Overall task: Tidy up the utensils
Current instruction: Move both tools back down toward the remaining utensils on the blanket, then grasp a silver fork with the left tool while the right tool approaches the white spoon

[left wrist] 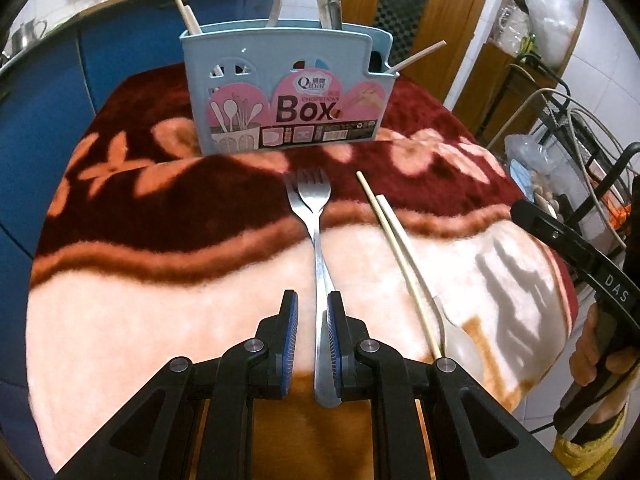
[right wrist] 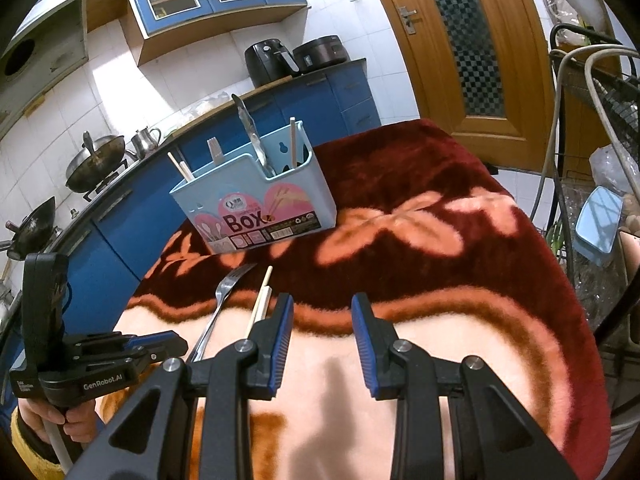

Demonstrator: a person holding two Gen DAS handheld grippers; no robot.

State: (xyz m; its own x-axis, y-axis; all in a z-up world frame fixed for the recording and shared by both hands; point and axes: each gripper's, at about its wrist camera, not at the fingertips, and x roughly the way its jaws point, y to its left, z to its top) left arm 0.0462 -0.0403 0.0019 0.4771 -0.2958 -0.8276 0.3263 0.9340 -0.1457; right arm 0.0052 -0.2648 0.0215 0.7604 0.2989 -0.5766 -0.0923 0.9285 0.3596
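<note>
A steel fork (left wrist: 314,216) lies on the floral blanket (left wrist: 160,312), tines toward the light blue utensil box (left wrist: 286,92). My left gripper (left wrist: 312,308) straddles the fork's handle with a gap at the left pad, so it is open around it. Two wooden chopsticks (left wrist: 394,236) and a translucent white spoon (left wrist: 460,344) lie to the fork's right. The box holds chopsticks, a fork and metal tongs. In the right wrist view my right gripper (right wrist: 322,308) is open and empty above the blanket, right of the fork (right wrist: 218,300) and chopsticks (right wrist: 260,300); the box (right wrist: 256,204) stands beyond.
Blue kitchen cabinets (right wrist: 120,224) with woks, a kettle and cookers run behind the table. A wire rack (right wrist: 592,160) with bags and a blue lid stands at the right. A wooden door (right wrist: 472,48) is at the back.
</note>
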